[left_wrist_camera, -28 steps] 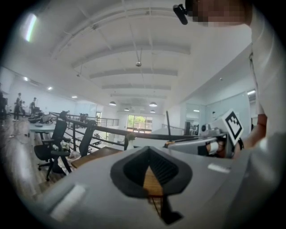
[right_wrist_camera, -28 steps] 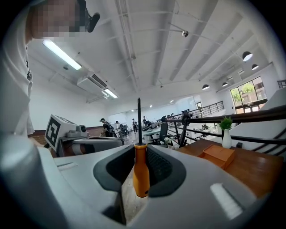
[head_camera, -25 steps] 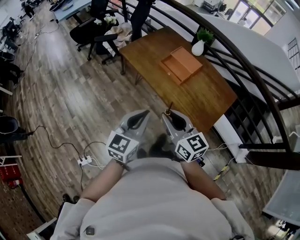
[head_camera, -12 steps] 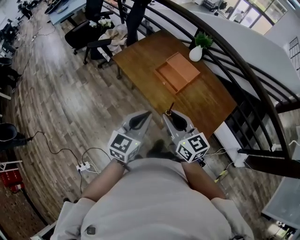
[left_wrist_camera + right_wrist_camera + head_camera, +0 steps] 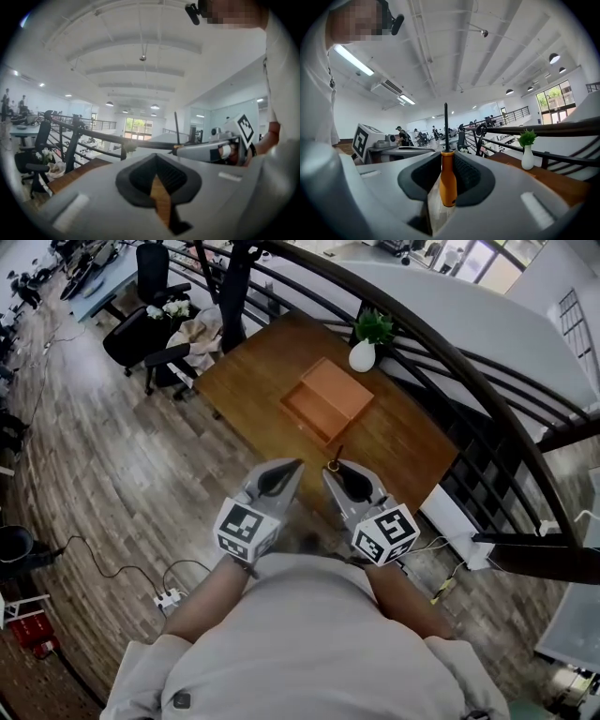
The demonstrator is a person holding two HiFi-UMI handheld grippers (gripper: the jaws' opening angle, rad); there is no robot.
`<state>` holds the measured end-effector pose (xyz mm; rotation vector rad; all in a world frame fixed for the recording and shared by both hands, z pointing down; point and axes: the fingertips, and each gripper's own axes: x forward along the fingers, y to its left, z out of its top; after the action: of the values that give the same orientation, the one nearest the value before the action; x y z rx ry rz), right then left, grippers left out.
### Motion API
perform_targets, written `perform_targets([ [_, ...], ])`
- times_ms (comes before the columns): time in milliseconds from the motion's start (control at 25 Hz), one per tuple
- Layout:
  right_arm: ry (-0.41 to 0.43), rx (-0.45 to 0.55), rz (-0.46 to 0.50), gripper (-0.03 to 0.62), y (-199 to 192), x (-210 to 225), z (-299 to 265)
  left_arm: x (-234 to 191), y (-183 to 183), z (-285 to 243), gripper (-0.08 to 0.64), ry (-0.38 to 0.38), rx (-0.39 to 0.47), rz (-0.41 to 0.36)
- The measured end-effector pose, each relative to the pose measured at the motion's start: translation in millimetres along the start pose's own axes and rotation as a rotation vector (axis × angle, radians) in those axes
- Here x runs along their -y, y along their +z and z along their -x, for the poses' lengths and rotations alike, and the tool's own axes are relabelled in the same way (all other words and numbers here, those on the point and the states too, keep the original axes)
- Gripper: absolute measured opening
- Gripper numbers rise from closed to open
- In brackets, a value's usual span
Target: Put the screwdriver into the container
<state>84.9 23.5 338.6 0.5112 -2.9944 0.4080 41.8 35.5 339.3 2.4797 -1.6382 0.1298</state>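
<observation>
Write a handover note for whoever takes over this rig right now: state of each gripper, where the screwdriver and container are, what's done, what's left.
Right gripper: shut on the orange-handled screwdriver, shaft pointing up.
Left gripper: empty, fingers slightly apart.
Container: shallow wooden tray on the table, ahead of both grippers; it looks empty.
Done: screwdriver picked up.
Left: carry it to the container, lay it inside, release.
</observation>
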Motion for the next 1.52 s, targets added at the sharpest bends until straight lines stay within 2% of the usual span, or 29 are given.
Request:
perform_targets([
  [440,-0.108,0.013,-0.048,0.086,5,33,-42,-47,5,-32,0.002,-0.111,-0.027,0.012],
  [720,-0.188,0.043,-0.058,0.086,10,34,-87,-94,2,-33,0.002,-0.194,-0.037,-0.007],
  [1120,-0.318,0.117,-0.077,0.086,32,10,-154,-165,31,-13,0.002,-0.338,-0.047,-0.049],
  [1320,-0.362,0.124,-0.104,0.086,25,7,-170,-181,24,-13,0.002,-0.383,-0.072,-0.035],
  [1520,-0.389,0.122,-0.106,0.086,28,25,-165,-179,22,-29,0.002,-0.411,-0.081,-0.028],
])
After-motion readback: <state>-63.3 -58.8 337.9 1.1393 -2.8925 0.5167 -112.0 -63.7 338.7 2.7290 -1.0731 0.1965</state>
